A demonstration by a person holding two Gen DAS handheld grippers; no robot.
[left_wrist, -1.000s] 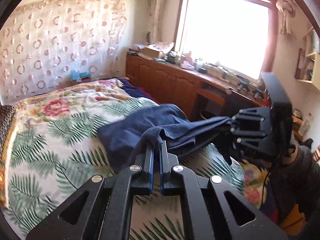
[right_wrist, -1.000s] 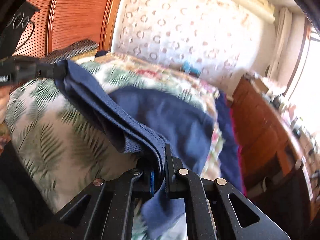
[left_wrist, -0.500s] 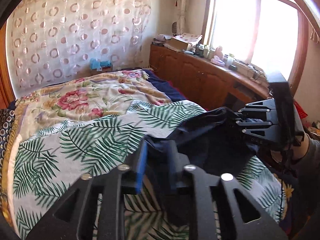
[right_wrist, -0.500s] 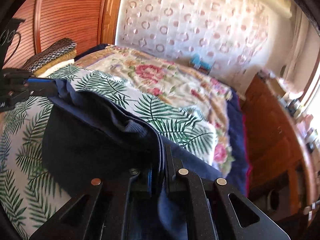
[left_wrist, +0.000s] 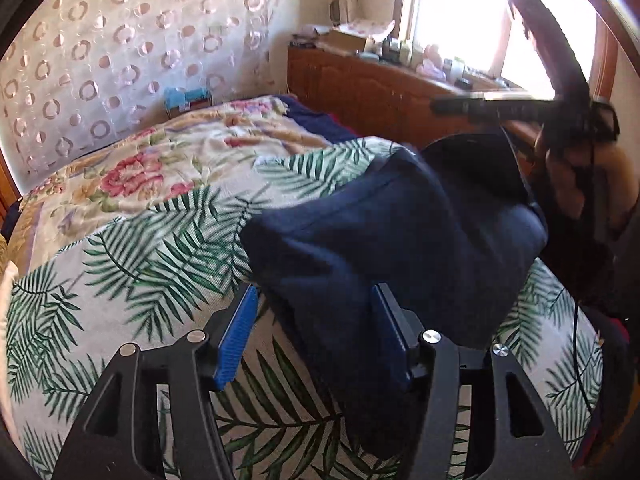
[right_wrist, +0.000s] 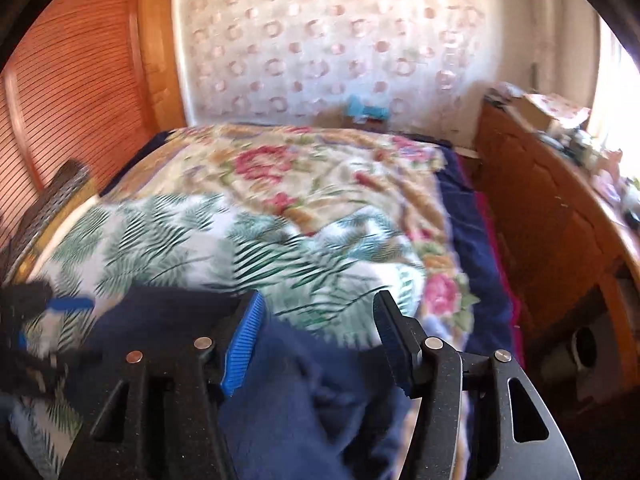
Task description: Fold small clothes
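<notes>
While both tools let go, the dark blue garment (left_wrist: 384,240) lies bunched on the leaf-print bedspread (left_wrist: 132,264) at the near end of the bed, and this release is the step to get right. The left tool (left_wrist: 314,332) has its jaws opening, its blue pads standing either side of a hanging fold without pressing on it; the cloth still leans against the right-hand pad. The right tool (right_wrist: 316,340) is opening too, with blue cloth below and between its fingers, loose. In the left wrist view it shows blurred, raised near the window. I judge the good way is to open fully before drawing back, and to pull straight away along the fingers, so no pad drags the fold apart. Next the heap likely needs smoothing flat, since it looks lumpy rather than squared.
</notes>
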